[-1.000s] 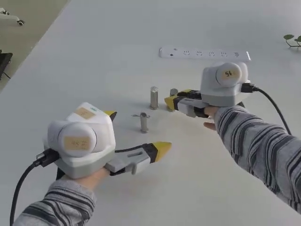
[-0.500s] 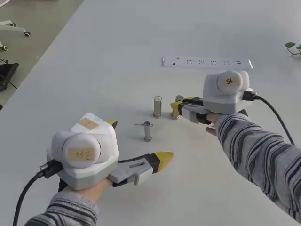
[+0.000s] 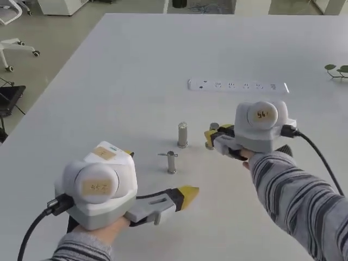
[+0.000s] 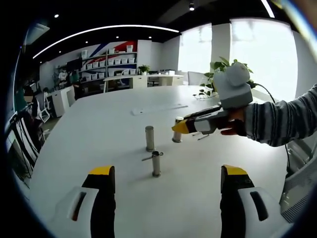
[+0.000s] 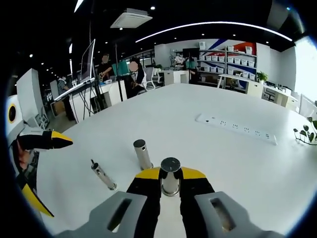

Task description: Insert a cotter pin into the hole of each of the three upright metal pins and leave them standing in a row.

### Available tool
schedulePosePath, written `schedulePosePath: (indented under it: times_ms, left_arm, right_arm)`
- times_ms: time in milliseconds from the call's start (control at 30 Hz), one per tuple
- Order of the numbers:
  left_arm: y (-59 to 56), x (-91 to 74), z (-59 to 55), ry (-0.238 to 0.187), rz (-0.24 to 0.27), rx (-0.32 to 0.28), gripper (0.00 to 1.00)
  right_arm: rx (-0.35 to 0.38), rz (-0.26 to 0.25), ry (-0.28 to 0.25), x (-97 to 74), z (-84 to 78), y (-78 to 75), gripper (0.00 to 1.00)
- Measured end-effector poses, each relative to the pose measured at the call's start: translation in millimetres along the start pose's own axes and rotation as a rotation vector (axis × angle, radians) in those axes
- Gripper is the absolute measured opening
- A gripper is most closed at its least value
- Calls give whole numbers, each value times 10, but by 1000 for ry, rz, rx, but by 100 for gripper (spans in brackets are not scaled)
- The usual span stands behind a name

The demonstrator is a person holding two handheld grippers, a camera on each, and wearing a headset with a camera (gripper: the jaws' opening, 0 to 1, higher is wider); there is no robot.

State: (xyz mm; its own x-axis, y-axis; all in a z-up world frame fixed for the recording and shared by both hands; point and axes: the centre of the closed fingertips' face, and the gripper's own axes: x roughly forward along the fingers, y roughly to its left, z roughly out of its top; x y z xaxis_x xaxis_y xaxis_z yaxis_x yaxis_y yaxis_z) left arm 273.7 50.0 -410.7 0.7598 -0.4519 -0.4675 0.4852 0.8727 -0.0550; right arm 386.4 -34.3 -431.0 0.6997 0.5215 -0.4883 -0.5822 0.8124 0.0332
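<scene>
While right gripper stays clamped on 3-o'clock metal pin, left gripper stays wide open, empty; we count one cotter pin seated, two pending.

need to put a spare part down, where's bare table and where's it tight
Bare table runs between the power strip and the pins, and wide to the left of them. Crowded in the middle: three pins stand close, the right tool shut on the rightmost pin, the left tool open toward them.

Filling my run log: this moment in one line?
left gripper open | right gripper shut on metal pin | near pin holds cotter pin
</scene>
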Motion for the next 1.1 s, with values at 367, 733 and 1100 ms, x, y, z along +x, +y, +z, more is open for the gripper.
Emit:
schedulePosePath:
  times_ms: [367, 733, 1100]
  left_arm:
    - [-93, -180, 13, -1, 8, 10, 85]
    - [-255, -352, 7, -9, 7, 23, 85]
    - [-356, -459, -12, -16, 1, 18, 84]
  right_arm:
    - [60, -64, -17, -293, -117, 28, 8]
    - [66, -80, 11, -587, -401, 245, 8]
    - [73, -58, 25, -757, -614, 424, 8]
